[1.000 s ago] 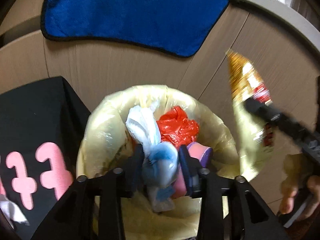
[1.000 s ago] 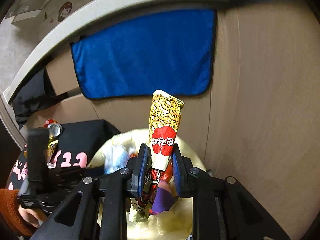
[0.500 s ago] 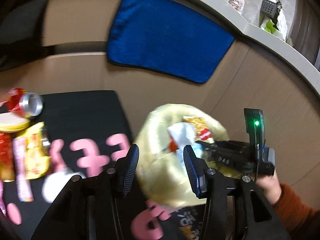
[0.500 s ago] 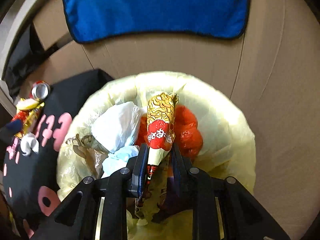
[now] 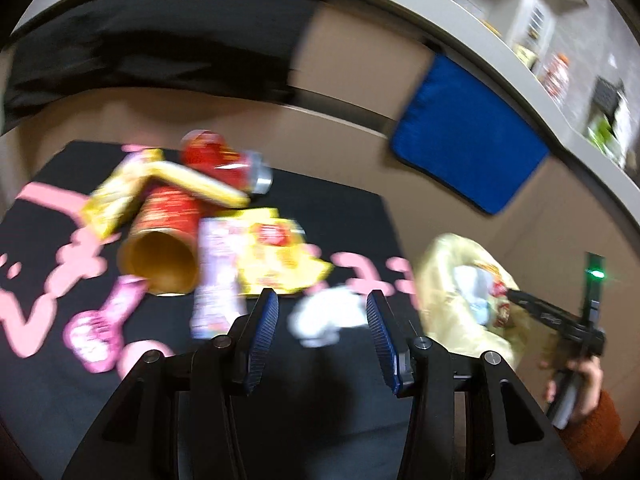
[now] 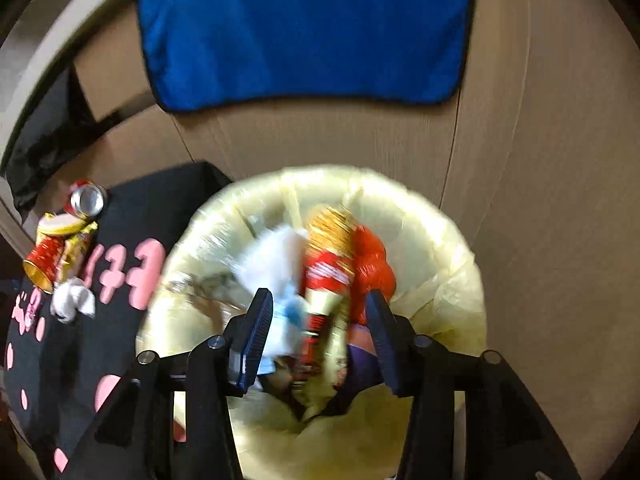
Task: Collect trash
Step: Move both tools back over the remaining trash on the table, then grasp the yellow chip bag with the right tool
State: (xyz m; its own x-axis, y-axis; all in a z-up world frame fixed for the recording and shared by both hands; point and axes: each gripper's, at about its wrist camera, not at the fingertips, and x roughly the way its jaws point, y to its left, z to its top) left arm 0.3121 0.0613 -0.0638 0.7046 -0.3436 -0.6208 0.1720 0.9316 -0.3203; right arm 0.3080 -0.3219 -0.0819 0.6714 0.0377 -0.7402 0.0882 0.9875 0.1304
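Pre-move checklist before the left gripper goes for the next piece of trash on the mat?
1. Left gripper empty, jaws apart: ok.
2. Right gripper jaws opening above the lined bin; gold-and-red wrapper sits between the pads, not pinched: ok.
3. Wrapper fully settled in the bin: cannot tell, blurred.
4. Nearest target, the crumpled white tissue, lies on the black mat just ahead of the left fingers: ok.
5. Other trash left on the mat: red can, open paper cup, yellow snack bag, pink wrapper: not ok, task unfinished.
6. Left view sharp enough to aim: not ok, motion blur.
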